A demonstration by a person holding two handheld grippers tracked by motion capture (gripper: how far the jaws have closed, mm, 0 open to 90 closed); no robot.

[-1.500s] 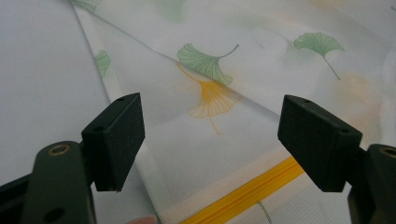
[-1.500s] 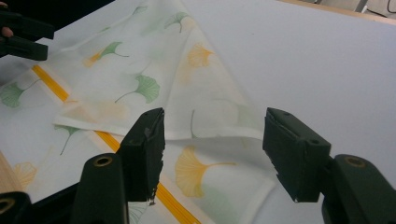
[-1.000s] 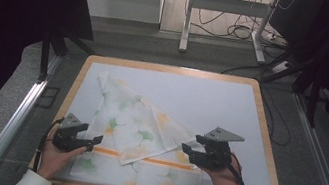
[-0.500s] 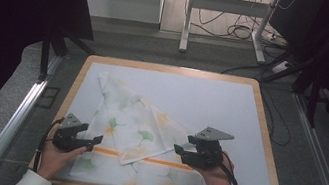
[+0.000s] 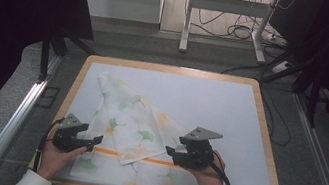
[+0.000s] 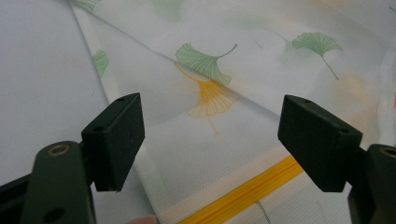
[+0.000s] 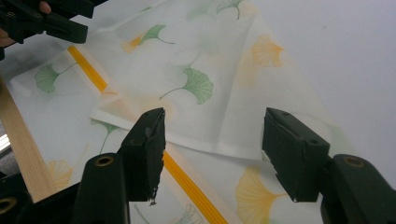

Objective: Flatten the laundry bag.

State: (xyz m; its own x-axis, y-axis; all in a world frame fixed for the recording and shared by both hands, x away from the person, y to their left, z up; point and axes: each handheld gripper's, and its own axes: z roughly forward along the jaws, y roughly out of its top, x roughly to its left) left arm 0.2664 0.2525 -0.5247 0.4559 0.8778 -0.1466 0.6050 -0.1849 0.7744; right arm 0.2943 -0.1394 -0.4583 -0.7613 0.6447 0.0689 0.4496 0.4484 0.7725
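A white cloth (image 5: 131, 127) printed with green and orange ginkgo leaves lies on the pale mat (image 5: 212, 100), with one flap folded over toward the front. An orange stripe (image 5: 161, 162) runs along its near part. My left gripper (image 5: 96, 139) stands open at the cloth's near left edge; in the left gripper view the gripper (image 6: 217, 135) hangs just above the cloth (image 6: 210, 70) and the stripe (image 6: 252, 191). My right gripper (image 5: 170, 151) is open at the flap's near right side. In its own view the right gripper (image 7: 212, 149) straddles the folded flap's edge (image 7: 224, 142) without pressing it.
A wooden rim (image 5: 267, 135) frames the mat, which is bare to the right and at the back. A metal rail (image 5: 10, 122) runs along the table's left side. Desk legs and cables (image 5: 234, 28) stand on the floor beyond. The left gripper (image 7: 42, 21) appears at the top left of the right gripper view.
My right gripper has slid left over the mat toward the folded flap, jaws still wide. The left gripper and the cloth have stayed put.
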